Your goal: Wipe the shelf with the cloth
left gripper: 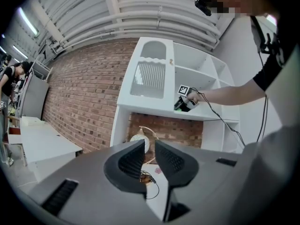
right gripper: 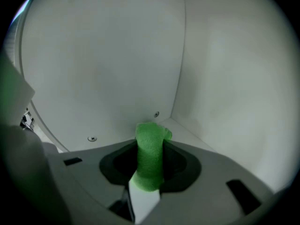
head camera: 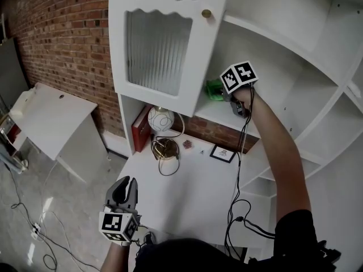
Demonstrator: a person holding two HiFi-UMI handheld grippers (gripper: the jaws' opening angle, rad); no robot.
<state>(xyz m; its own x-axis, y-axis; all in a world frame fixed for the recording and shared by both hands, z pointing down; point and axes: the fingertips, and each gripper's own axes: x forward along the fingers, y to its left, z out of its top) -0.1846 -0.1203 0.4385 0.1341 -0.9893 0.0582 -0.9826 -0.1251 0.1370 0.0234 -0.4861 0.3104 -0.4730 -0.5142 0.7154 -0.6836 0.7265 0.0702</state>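
Observation:
A green cloth [head camera: 213,89] lies bunched on the white cabinet shelf [head camera: 227,115], just behind the open door. My right gripper [head camera: 222,94] reaches in over that shelf and is shut on the cloth [right gripper: 151,139], which stands up between its jaws [right gripper: 150,165] near the shelf's back corner [right gripper: 187,128]. My left gripper [head camera: 125,189] hangs low over the desk, far from the shelf. Its jaws [left gripper: 150,154] are shut down to a thin slit and hold nothing. From the left gripper view, the right gripper [left gripper: 185,101] shows small at the shelf.
The cabinet door [head camera: 164,44] with its brass knob [head camera: 206,13] hangs open left of the right gripper. On the white desk [head camera: 193,191] below are a round lamp [head camera: 160,119], a red book [head camera: 140,129], a small framed picture [head camera: 222,153] and cables. A white panel [head camera: 51,118] leans at left.

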